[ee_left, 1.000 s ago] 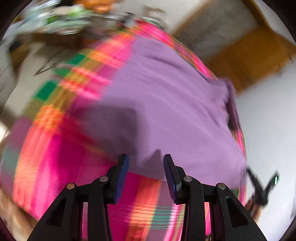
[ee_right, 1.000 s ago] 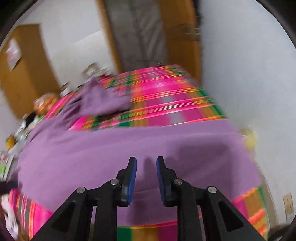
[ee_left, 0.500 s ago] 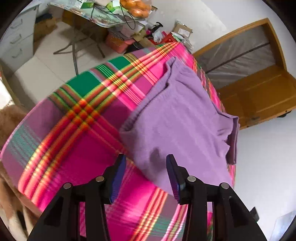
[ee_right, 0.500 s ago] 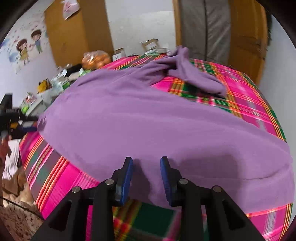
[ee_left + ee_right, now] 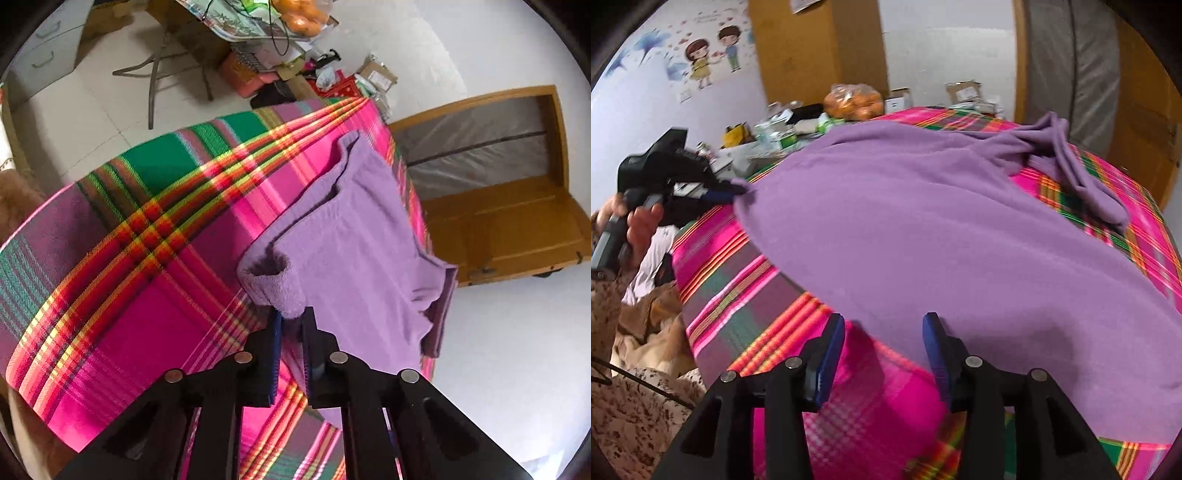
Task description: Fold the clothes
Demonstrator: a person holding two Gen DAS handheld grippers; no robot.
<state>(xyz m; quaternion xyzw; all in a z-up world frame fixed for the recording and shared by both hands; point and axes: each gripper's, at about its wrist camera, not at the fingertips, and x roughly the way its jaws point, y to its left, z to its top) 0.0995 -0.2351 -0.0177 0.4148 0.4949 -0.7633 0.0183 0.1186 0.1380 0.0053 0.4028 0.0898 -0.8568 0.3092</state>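
Fleece fills most of both views: one purple fleece garment point(image 5: 923, 229) lies spread over one bed covered in a pink, green and orange plaid cloth point(image 5: 122, 306), its far sleeve point(image 5: 1082, 173) crumpled toward the wooden door side. The left gripper point(image 5: 291, 317) points down along the cloth's near edge with its two black fingers drawn almost together, pinching a bunched corner of the garment point(image 5: 273, 284) between the blue pads (the fabric rolls up just above the tips). From the right wrist view that same gripper point(image 5: 727, 190) shows at the garment's left corner, held by a person's hand point(image 5: 639, 229) wrapped around the handle, with the corner lifted slightly off the cloth. The right gripper point(image 5: 884, 325) hovers low over the garment's near hem, tilted forward, its two fingers spread wide with nothing between them; the left pad point(image 5: 831, 354) is over bare plaid and the right pad point(image 5: 934, 350) sits at the hem's edge. Whether that pad touches the fleece cannot be told. Beyond the bed stands one cluttered folding table point(image 5: 240, 22).
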